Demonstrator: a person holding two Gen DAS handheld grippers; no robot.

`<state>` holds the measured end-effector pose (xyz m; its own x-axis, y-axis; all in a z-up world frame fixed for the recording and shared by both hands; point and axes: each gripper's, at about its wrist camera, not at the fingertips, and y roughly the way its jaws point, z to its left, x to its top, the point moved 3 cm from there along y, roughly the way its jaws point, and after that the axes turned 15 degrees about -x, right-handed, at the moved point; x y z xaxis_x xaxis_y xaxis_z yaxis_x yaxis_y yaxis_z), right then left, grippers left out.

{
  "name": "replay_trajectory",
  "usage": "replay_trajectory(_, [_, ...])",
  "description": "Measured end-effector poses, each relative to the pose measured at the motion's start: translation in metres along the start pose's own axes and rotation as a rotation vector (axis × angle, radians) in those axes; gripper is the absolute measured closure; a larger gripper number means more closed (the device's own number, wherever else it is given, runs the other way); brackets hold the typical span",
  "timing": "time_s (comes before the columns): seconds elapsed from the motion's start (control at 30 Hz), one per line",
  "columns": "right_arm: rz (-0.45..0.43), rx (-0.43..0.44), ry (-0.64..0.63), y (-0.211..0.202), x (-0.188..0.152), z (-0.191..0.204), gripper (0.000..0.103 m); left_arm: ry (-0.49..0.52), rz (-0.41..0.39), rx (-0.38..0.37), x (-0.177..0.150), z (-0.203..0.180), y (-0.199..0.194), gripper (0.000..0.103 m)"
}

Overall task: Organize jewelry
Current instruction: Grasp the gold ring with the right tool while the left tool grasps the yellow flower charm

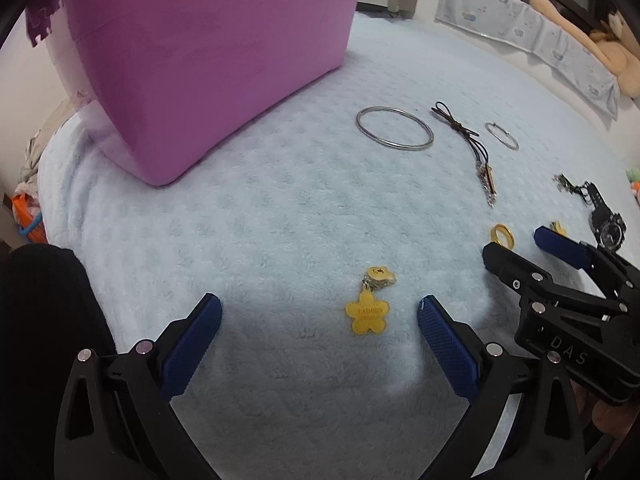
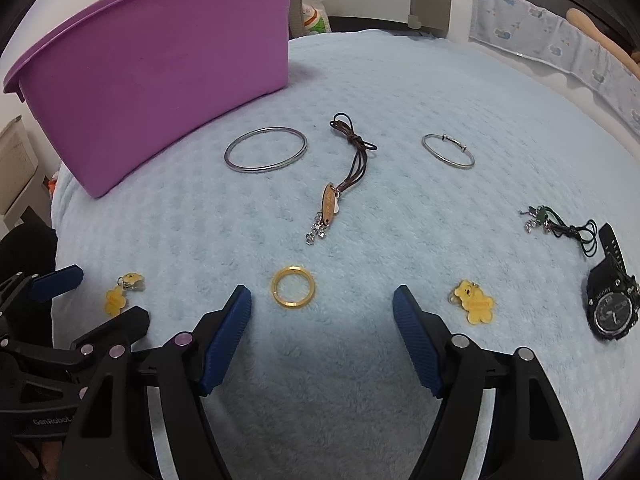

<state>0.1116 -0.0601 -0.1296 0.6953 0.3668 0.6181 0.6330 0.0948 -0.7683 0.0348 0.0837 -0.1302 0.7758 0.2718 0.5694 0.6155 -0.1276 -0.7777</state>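
Note:
My left gripper [image 1: 319, 304] stands open low over the pale blue blanket, and a yellow flower charm [image 1: 367, 314] lies just ahead between its fingertips, untouched. My right gripper [image 2: 322, 294] is open too, with a gold ring [image 2: 293, 303] lying on the blanket just ahead of its left finger. In the left wrist view the right gripper [image 1: 516, 242] sits at the right, near that ring [image 1: 503, 236]. A purple tub [image 2: 160, 60] stands at the back left.
On the blanket [image 2: 400, 92] lie a large silver bangle [image 2: 256, 170], a leather cord pendant [image 2: 329, 204], a small silver bangle [image 2: 452, 165], a yellow bear charm [image 2: 476, 304], a green cord charm [image 2: 556, 226] and a black watch [image 2: 610, 308]. A padded rail runs along the right.

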Motion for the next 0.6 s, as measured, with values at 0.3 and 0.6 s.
replay_trajectory(0.3, [-0.001,0.001,0.005,0.005,0.001,0.000,0.053,0.032,-0.044,0.067,0.000,-0.007,0.011,0.006])
replay_trajectory(0.6, [-0.030,0.008,-0.052,-0.001,-0.001,0.015,0.082,0.011,-0.037,0.037,0.003,-0.003,0.003,0.033])
